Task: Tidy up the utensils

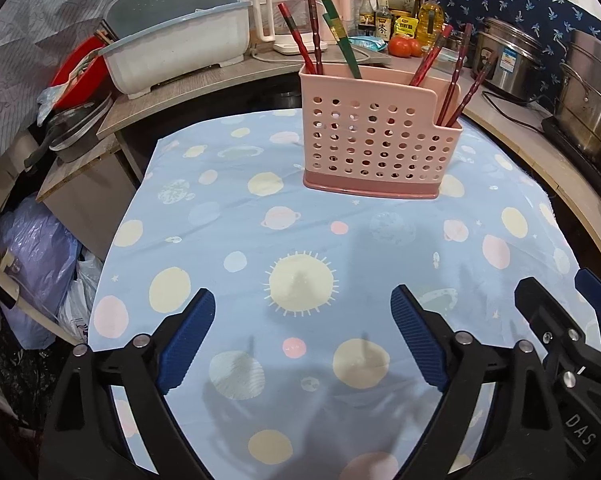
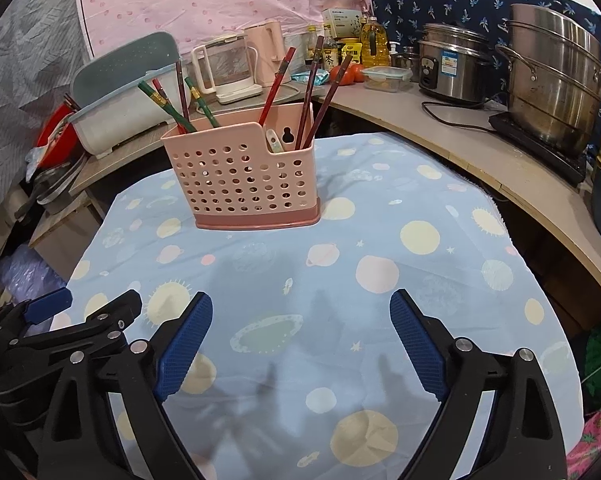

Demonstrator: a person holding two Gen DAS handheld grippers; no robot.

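Observation:
A pink perforated utensil holder (image 1: 376,136) stands on the blue planet-print tablecloth (image 1: 260,240); it also shows in the right wrist view (image 2: 240,176). Red, brown and green chopsticks (image 1: 332,40) stand in its two compartments, also seen in the right wrist view (image 2: 308,92). A white spoon (image 2: 274,142) rests in the lower right compartment. My left gripper (image 1: 302,336) is open and empty, held above the cloth in front of the holder. My right gripper (image 2: 300,340) is open and empty beside it; it shows at the right edge of the left wrist view (image 1: 560,320).
A grey-white dish rack (image 1: 180,48) and a red bowl (image 1: 80,76) sit on the shelf at left. Kettles (image 1: 284,20), bottles and tomatoes (image 1: 404,46) stand behind. Steel pots (image 2: 552,80) and a rice cooker (image 2: 452,64) stand on the curved counter at right. Plastic bags (image 1: 32,256) lie at lower left.

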